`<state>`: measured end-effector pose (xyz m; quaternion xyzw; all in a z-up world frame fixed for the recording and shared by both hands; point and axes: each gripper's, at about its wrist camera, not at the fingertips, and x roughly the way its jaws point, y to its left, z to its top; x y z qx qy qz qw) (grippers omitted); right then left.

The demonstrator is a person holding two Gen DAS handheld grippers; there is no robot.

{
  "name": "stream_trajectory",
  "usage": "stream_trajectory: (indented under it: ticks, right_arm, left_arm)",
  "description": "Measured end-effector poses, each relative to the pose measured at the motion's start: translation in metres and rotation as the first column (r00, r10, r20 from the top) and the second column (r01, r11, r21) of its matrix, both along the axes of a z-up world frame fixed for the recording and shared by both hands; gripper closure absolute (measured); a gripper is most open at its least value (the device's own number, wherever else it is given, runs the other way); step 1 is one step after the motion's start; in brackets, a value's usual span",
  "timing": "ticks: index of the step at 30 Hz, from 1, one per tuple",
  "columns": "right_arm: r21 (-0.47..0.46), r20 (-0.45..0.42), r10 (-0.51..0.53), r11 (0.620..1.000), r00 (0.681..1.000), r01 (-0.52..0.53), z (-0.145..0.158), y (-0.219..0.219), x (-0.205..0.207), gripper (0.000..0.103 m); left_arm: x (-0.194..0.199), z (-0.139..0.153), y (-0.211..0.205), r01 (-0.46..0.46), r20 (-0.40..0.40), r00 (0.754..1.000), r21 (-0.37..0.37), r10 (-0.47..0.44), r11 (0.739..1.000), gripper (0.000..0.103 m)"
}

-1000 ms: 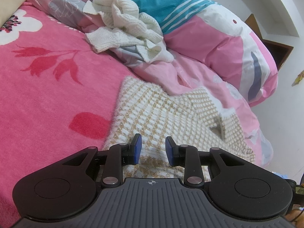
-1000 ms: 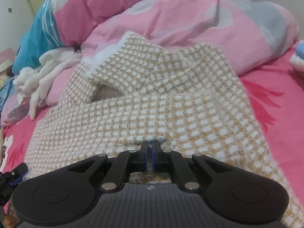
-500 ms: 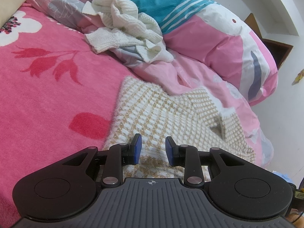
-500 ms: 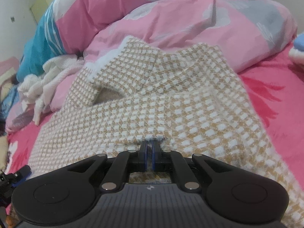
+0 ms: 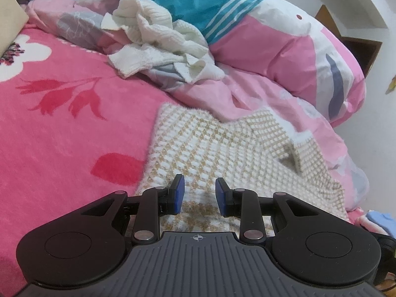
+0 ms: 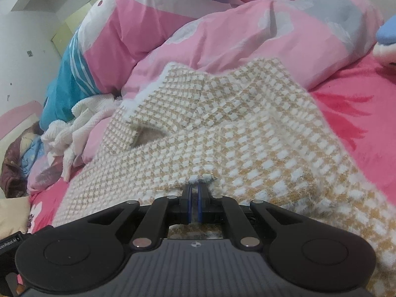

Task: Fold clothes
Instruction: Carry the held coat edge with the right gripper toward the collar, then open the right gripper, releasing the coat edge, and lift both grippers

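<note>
A tan-and-white checked knit sweater point(image 5: 237, 153) lies spread on the pink bed, its far part resting against the quilt. My left gripper point(image 5: 197, 185) hovers open just over its near edge, nothing between the blue pads. In the right wrist view the same sweater point(image 6: 247, 128) fills the middle, with one part folded over the body. My right gripper point(image 6: 194, 189) is shut on a white-trimmed edge of the sweater, lifting that edge slightly. A crumpled white knit garment point(image 5: 158, 42) lies farther back on the quilt.
A bulky pink, white and teal quilt point(image 5: 272, 57) is heaped along the far side. The pink floral blanket point(image 5: 61, 123) covers the bed to the left. A blue-and-white soft toy point(image 6: 386, 42) sits at the right edge. A white wall point(image 5: 378, 148) stands beyond the bed.
The right gripper has carried the pinched sweater edge forward and tilted, drawing the cloth up. The left gripper has stayed nearly still and open.
</note>
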<state>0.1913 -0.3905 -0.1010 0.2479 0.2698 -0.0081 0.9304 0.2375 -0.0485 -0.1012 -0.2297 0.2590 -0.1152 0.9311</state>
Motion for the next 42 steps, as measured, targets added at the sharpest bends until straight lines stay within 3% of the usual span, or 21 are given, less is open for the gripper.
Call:
stream_trajectory:
  ticks: [4, 9, 16, 19, 22, 25, 27, 33, 37, 42]
  right_arm:
    - [0.014, 0.01, 0.013, 1.0, 1.0, -0.013, 0.0, -0.002, -0.001, 0.096]
    - [0.022, 0.03, 0.052, 0.998, 0.998, -0.052, 0.001, 0.0, -0.004, 0.081]
    - [-0.051, 0.006, 0.048, 0.998, 0.999, -0.048, 0.023, 0.005, -0.004, 0.077]
    - [-0.165, 0.028, 0.019, 0.986, 0.999, -0.014, 0.044, 0.007, -0.002, 0.077]
    - [-0.311, 0.014, 0.012, 0.95, 1.0, -0.007, 0.054, 0.008, 0.012, 0.077]
    - [-0.408, -0.076, -0.017, 0.913, 0.997, -0.016, 0.034, 0.003, 0.033, 0.077]
    - [-0.382, -0.074, -0.008, 0.924, 0.997, -0.021, 0.02, -0.006, 0.036, 0.077]
    - [-0.325, -0.02, -0.022, 0.945, 1.0, 0.015, 0.038, -0.019, 0.029, 0.077]
    - [-0.27, -0.073, -0.039, 0.963, 0.997, 0.018, 0.013, -0.037, 0.043, 0.079]
    - [-0.102, -0.034, -0.093, 0.991, 0.995, 0.089, 0.052, -0.068, 0.007, 0.078]
  left_arm:
    - [-0.003, 0.008, -0.007, -0.012, -0.008, 1.0, 0.055, 0.012, 0.998, 0.074]
    - [-0.003, 0.029, -0.018, -0.014, -0.036, 0.999, 0.105, 0.017, 0.994, 0.053]
    - [0.054, 0.046, -0.032, 0.023, -0.15, 0.989, 0.141, -0.002, 0.99, 0.05]
    - [0.082, 0.045, -0.048, 0.082, -0.186, 0.982, 0.22, -0.041, 0.972, 0.051]
    - [0.106, 0.035, -0.066, 0.156, -0.227, 0.97, 0.288, -0.091, 0.945, 0.052]
    - [0.12, 0.021, -0.071, 0.163, -0.228, 0.97, 0.331, -0.088, 0.929, 0.051]
    - [0.123, 0.021, -0.066, 0.165, -0.224, 0.97, 0.312, -0.097, 0.936, 0.052]
    - [0.125, 0.038, -0.043, 0.11, -0.172, 0.983, 0.254, -0.067, 0.961, 0.052]
    - [0.128, 0.039, -0.026, 0.084, -0.206, 0.977, 0.151, -0.052, 0.985, 0.052]
    - [0.126, 0.044, -0.004, 0.057, -0.252, 0.966, 0.02, -0.05, 0.998, 0.051]
